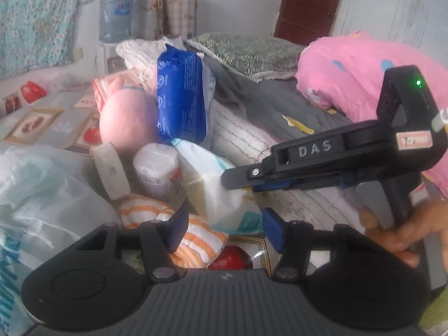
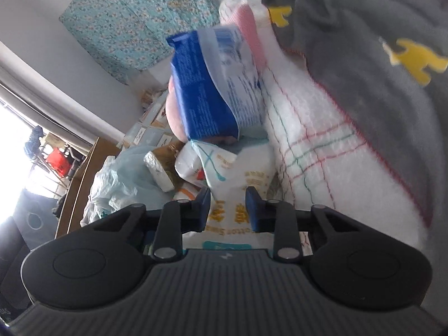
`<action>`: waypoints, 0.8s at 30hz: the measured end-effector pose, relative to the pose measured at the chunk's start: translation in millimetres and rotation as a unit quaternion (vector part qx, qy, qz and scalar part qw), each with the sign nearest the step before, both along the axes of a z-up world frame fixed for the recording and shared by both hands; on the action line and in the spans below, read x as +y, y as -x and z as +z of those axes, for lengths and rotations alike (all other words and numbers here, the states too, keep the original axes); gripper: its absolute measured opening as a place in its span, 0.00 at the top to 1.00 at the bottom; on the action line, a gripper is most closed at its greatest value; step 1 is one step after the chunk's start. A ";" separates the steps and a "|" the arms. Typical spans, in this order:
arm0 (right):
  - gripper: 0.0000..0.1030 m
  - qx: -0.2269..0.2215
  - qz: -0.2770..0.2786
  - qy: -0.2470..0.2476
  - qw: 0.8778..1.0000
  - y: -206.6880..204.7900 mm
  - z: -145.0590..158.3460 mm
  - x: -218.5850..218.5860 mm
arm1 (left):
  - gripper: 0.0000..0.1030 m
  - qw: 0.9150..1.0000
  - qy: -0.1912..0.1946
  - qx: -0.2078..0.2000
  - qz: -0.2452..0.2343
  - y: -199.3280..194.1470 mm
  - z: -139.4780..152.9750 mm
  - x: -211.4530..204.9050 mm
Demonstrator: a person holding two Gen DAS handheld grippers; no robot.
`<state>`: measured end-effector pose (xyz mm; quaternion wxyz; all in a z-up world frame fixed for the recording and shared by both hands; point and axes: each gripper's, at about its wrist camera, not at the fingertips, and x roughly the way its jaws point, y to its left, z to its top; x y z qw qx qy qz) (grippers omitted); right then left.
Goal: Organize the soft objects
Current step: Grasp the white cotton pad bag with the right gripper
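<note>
1. Beside the bed's edge, my right tongs (image 2: 227, 207) are clamped on the white tissue pack (image 2: 238, 179), its printed wrapper pinched between the two blue pads.
2. From the left wrist view, the right tongs (image 1: 238, 180) come in from the side, with their tips against that same pack (image 1: 212, 190) at its upper part.
3. My left tongs (image 1: 224, 231) are open and hold nothing. They hover above the orange-striped cloth (image 1: 196, 232), and the tissue pack sits just ahead of them, slightly right.
4. Risk one: I judge the grip to be on loose wrapper, not the pack's bulk. If I lift fast, the film could stretch or slip and the pack may drop.
5. Risk two: the blue pack (image 1: 182, 95) leans above the tissue pack and against the pink ball (image 1: 127, 117). Pulling the tissue pack out could topple it, and the white roll (image 1: 158, 168) just beside it could roll off.
6. Risk three: the two tongs are near each other, so a careless left move could knock the right.
7. Nearby, the plastic bag (image 1: 42, 184) could snag a finger.
</note>
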<state>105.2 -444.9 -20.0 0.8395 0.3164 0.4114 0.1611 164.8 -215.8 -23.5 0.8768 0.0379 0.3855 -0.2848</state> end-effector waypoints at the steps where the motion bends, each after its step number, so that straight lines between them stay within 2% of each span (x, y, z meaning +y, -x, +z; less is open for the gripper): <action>1: 0.74 0.002 0.002 -0.008 1.000 -0.9 -2.6 -1.0 | 0.43 1.000 0.000 0.004 -0.001 -2.9 -1.7 -0.9; 4: 0.74 0.000 0.005 -0.017 1.000 -2.3 -5.6 -1.9 | 0.43 1.000 0.000 0.012 -0.002 -12.0 -5.5 -4.3; 6: 0.75 -0.001 0.005 -0.021 1.000 -3.8 -7.8 -1.5 | 0.56 1.000 -0.004 0.020 0.001 -15.2 -7.4 -5.9; 10: 0.76 -0.006 0.000 -0.030 1.000 -1.9 -7.3 -2.4 | 0.68 1.000 0.008 0.029 0.007 -19.1 -7.2 -3.6; 14: 0.73 -0.016 -0.001 -0.043 0.999 2.1 -2.2 -1.6 | 0.75 0.999 0.028 0.020 0.012 -13.8 -3.4 3.5; 16: 0.72 -0.018 -0.007 -0.067 0.998 5.1 0.7 -5.2 | 0.77 0.999 0.037 0.019 0.019 -12.1 -0.5 8.4; 18: 0.61 -0.016 -0.014 -0.094 0.995 7.2 1.0 -11.1 | 0.77 0.998 0.048 0.020 0.025 -11.4 2.4 12.9; 19: 0.51 -0.014 -0.022 -0.100 0.995 8.4 0.8 -14.0 | 0.77 0.998 0.054 0.022 0.029 -10.9 3.6 16.2; 20: 0.45 -0.009 -0.027 -0.100 0.995 8.7 0.9 -16.0 | 0.78 0.997 0.059 0.024 0.031 -10.9 4.5 18.5; 24: 0.37 0.015 -0.040 -0.133 0.990 6.3 -8.2 -20.0 | 0.78 0.995 0.085 0.032 0.038 -9.9 6.6 30.4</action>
